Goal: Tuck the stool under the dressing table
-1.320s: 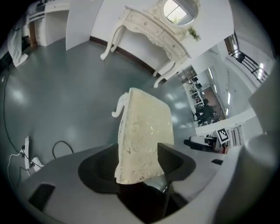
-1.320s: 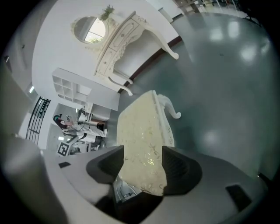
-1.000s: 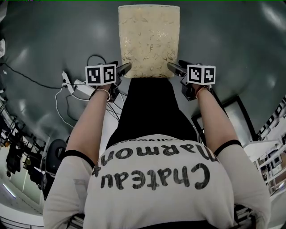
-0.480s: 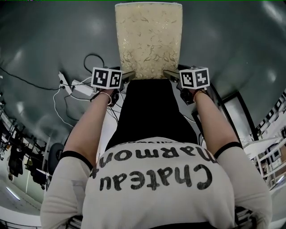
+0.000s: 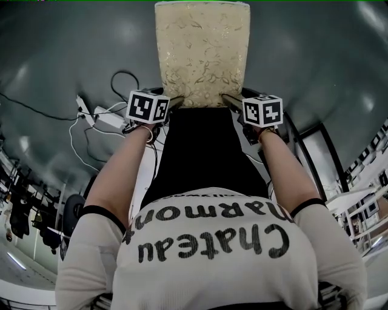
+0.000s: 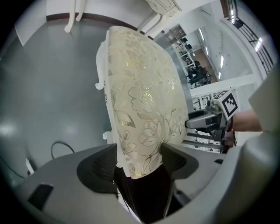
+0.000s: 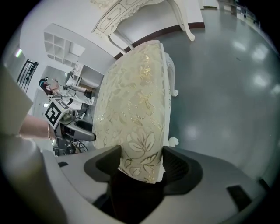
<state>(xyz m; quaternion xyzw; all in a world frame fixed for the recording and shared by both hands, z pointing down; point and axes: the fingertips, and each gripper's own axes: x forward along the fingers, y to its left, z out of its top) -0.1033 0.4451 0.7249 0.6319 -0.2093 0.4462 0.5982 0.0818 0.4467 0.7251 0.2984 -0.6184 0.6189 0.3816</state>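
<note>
The stool (image 5: 203,54) has a cream, gold-flowered cushion and white curled legs (image 6: 101,83); it stands on the grey floor straight ahead of me. My left gripper (image 5: 176,101) is at its near left corner and my right gripper (image 5: 227,98) at its near right corner. In the left gripper view the cushion's corner (image 6: 144,100) sits between the wide jaws of the left gripper (image 6: 139,162). In the right gripper view the right gripper (image 7: 142,164) is closing, with the other corner (image 7: 135,113) between its jaws. The white dressing table (image 7: 127,11) stands beyond the stool.
A power strip and cables (image 5: 100,118) lie on the floor to my left. White furniture with a dark panel (image 5: 315,151) stands to my right. White shelves (image 7: 59,43) and office desks are far off. My black skirt hides the floor below the grippers.
Both grippers have slid forward and inward from beside the seat onto its near corners, sinking a little and rolling. The stool now sits slightly higher and larger in the head view.
</note>
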